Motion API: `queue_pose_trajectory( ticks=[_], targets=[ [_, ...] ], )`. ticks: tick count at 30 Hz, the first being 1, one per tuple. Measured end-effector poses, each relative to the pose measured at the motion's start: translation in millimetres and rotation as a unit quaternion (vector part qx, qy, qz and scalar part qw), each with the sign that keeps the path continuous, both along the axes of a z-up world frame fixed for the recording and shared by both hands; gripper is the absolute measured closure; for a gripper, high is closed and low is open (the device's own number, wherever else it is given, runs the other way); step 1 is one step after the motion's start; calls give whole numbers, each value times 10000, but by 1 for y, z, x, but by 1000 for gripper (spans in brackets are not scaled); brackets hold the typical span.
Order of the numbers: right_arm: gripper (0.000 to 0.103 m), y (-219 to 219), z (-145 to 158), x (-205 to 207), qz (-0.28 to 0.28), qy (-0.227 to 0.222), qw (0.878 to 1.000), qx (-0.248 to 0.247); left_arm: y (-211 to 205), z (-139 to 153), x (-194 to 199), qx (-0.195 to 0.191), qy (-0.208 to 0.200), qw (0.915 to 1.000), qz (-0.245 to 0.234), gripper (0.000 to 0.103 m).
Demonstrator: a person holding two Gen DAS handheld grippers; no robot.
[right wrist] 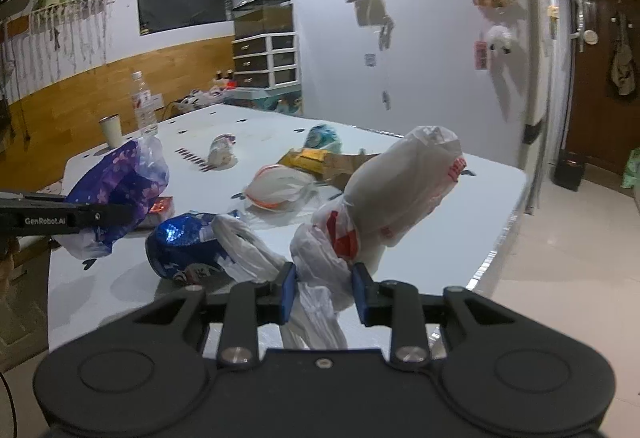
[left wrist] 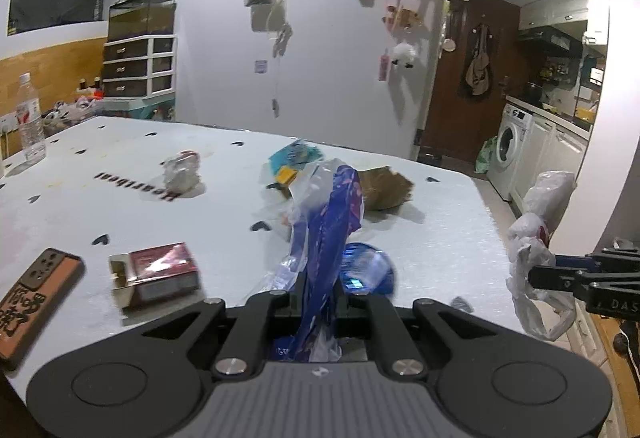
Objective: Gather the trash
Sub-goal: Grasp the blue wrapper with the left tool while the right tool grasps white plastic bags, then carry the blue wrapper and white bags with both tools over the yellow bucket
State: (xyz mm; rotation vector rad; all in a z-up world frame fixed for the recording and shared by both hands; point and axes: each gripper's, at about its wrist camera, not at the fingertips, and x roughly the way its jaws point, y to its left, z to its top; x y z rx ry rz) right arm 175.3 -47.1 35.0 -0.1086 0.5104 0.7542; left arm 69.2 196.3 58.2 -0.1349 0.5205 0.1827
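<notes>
My left gripper [left wrist: 320,294] is shut on a blue-and-purple plastic bag [left wrist: 332,214], which stands up out of its jaws above the white table [left wrist: 120,206]. In the right wrist view the same bag [right wrist: 124,174] hangs from the left gripper [right wrist: 120,214] at the left. My right gripper [right wrist: 325,286] is shut on a white plastic bag with red print [right wrist: 404,190], which bulges upward past the blue pads [right wrist: 288,292]. That white bag [left wrist: 540,222] and the right gripper [left wrist: 536,274] show at the table's right edge in the left wrist view. A shiny blue wrapper [right wrist: 180,242] lies on the table between the two grippers.
Loose on the table are a crumpled clear wrapper [left wrist: 182,170], a brown paper piece [left wrist: 384,186], a teal packet [left wrist: 294,156], a red box [left wrist: 160,274], an orange phone case [left wrist: 36,294] and a white-orange bag [right wrist: 276,186]. A water bottle [left wrist: 30,118] and a cup [right wrist: 111,130] stand far left.
</notes>
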Motion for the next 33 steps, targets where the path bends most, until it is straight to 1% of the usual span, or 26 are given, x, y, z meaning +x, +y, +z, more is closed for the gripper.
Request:
queue_pose_trajectory(
  ticks=[7, 12, 21, 27, 30, 33],
  targets=[
    [72, -46, 4, -13, -451, -100, 9989, -54, -53, 6, 13, 114, -116, 9992, -360, 93],
    [72, -83, 5, -15, -831, -85, 9965, 28, -95, 8, 23, 170, -171, 9974, -673, 93],
    [72, -154, 1, -21, -1501, -82, 9886, 43, -176, 2, 50, 176, -131, 9907, -1340, 93],
    [72, -193, -7, -12, -1954, 10, 9807, -2, -227, -10, 76, 130, -16, 9844, -1752, 93],
    [72, -213, -16, -5, -2169, 83, 9761, -90, -250, -21, 96, 133, 133, 9812, -1922, 93],
    [72, -230, -28, 7, -2388, 241, 9707, -62, -273, -34, 116, 104, 295, 9784, -2041, 93]
  ],
)
